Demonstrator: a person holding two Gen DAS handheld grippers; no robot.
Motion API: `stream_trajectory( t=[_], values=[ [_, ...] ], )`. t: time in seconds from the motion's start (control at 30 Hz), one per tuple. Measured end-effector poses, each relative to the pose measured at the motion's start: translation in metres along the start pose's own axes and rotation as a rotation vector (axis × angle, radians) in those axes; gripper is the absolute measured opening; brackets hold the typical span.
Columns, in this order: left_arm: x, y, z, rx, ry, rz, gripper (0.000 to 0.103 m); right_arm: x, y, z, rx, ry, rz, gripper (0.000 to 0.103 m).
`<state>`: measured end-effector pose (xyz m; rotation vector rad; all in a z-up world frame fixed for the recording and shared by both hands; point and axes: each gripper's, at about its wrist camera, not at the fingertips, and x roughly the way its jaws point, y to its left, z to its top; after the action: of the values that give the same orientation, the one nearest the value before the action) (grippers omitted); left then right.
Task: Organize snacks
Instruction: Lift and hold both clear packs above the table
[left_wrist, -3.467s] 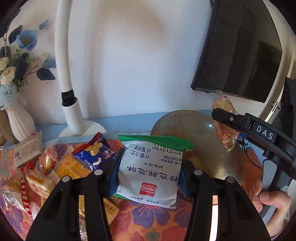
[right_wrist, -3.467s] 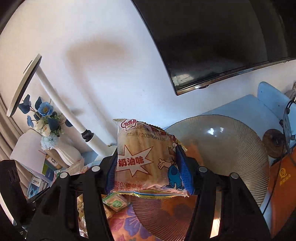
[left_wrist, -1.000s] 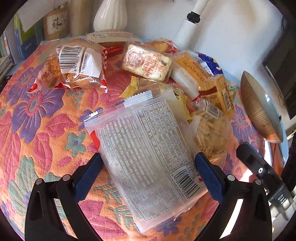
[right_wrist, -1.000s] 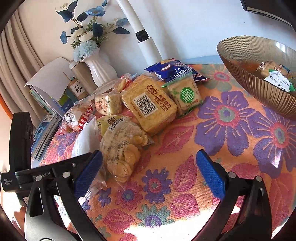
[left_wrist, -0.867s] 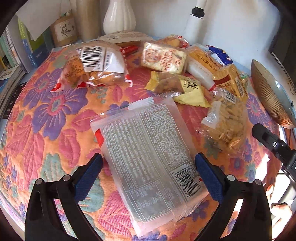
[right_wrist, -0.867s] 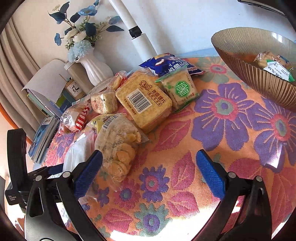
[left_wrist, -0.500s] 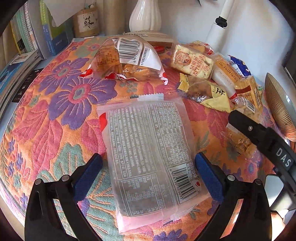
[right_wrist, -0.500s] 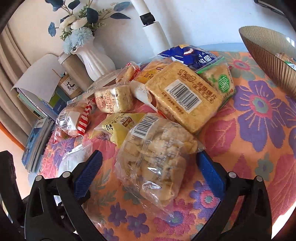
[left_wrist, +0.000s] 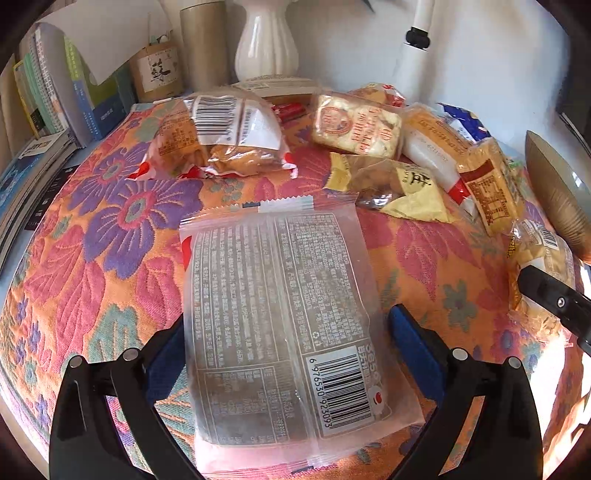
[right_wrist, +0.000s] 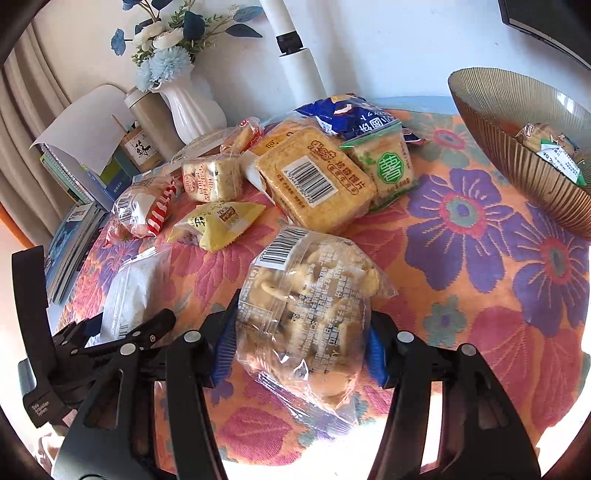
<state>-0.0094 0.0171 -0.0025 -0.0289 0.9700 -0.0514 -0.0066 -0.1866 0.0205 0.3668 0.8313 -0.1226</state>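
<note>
Left gripper (left_wrist: 284, 332): jaws touching both sides of the flat packet (left_wrist: 280, 314) (barcode up). Right gripper (right_wrist: 301, 345): jaws pinching the puff bag (right_wrist: 310, 314) on the cloth (right_wrist: 461, 295).

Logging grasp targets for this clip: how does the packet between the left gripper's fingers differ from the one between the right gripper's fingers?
The frosted flat packet is thin and lies flat; the clear bag of puffed pieces is bulging. The flat packet hides its contents behind print; the bag shows pale lumps. The left gripper pads sit at the flat packet's edges; the right gripper pads press the bag's sides. Both lie on the floral cloth, barcode upward.
</note>
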Motion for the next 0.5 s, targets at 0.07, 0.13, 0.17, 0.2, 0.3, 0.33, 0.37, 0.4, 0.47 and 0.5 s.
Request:
stream_trajectory(
  t=[0.07,0.13,0.17,0.2,0.3,0.33,0.37,0.4,0.47,0.5],
  values=[
    [-0.004,-0.021,-0.002,0.127,-0.006,-0.15,0.098,-0.008,-0.011,-0.001,-0.01,0.014,0.012,0.058],
    [-0.001,-0.042,-0.001,0.214,0.007,-0.125,0.098,-0.007,-0.012,-0.003,-0.061,0.02,-0.018,0.059],
    [0.004,-0.05,0.001,0.235,0.021,-0.079,0.098,-0.004,-0.011,-0.005,-0.086,0.018,-0.051,0.061],
    [0.007,-0.054,0.004,0.228,0.026,-0.059,0.098,0.001,-0.013,-0.008,-0.096,0.012,-0.073,0.065],
    [0.016,-0.055,0.015,0.173,0.025,-0.033,0.098,0.002,-0.014,-0.009,-0.081,-0.02,-0.043,0.08],
    [0.018,-0.056,0.017,0.157,0.016,-0.027,0.098,0.003,-0.017,-0.008,-0.054,-0.02,-0.015,0.1],
    [0.018,-0.057,0.018,0.139,0.01,-0.021,0.098,0.005,-0.022,-0.006,-0.029,-0.004,0.013,0.1],
    [0.02,-0.056,0.019,0.134,0.007,-0.013,0.098,0.003,-0.024,-0.006,-0.022,-0.012,0.03,0.1],
    [0.021,-0.055,0.021,0.133,0.005,-0.007,0.098,0.003,-0.026,-0.006,-0.015,-0.014,0.04,0.1],
    [0.021,-0.054,0.021,0.131,0.005,-0.011,0.098,0.004,-0.025,-0.006,-0.018,-0.012,0.035,0.1]
  ],
)
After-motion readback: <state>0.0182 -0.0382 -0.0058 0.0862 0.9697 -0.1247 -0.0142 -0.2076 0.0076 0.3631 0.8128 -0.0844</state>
